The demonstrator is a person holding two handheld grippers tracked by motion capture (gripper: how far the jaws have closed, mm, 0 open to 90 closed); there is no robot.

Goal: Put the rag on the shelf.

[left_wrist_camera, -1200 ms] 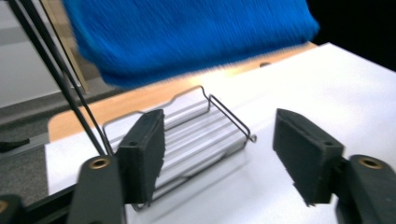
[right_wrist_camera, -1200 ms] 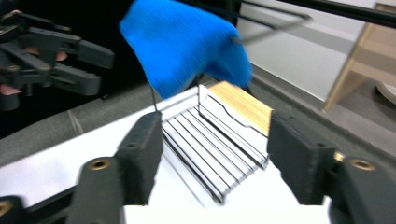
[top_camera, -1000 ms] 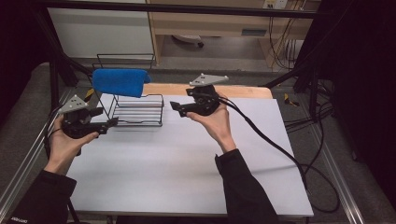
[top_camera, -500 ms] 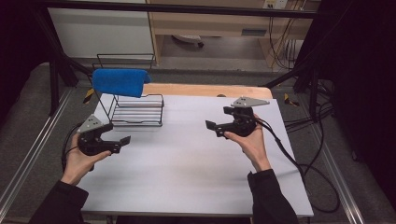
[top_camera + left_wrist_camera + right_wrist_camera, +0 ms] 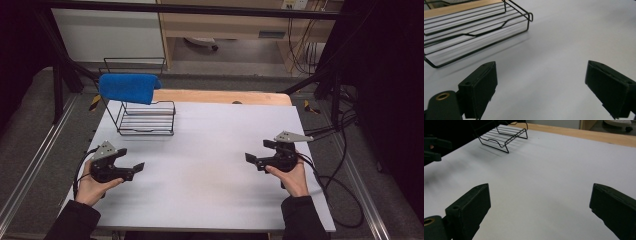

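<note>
High view looks down; both tongs cameras skim low, sharing the wire rack [image 5: 146,118] [image 5: 474,27] [image 5: 503,135].

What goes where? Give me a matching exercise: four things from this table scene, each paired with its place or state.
Things:
1. blue cloth
2. wire rack
3. left gripper
4. right gripper

Places or states:
A. open, near the table's right edge
B. draped over the rack's top rail
C. open, near the table's left edge
D. standing at the table's far left

Pairs: 1-B, 2-D, 3-C, 4-A
</note>
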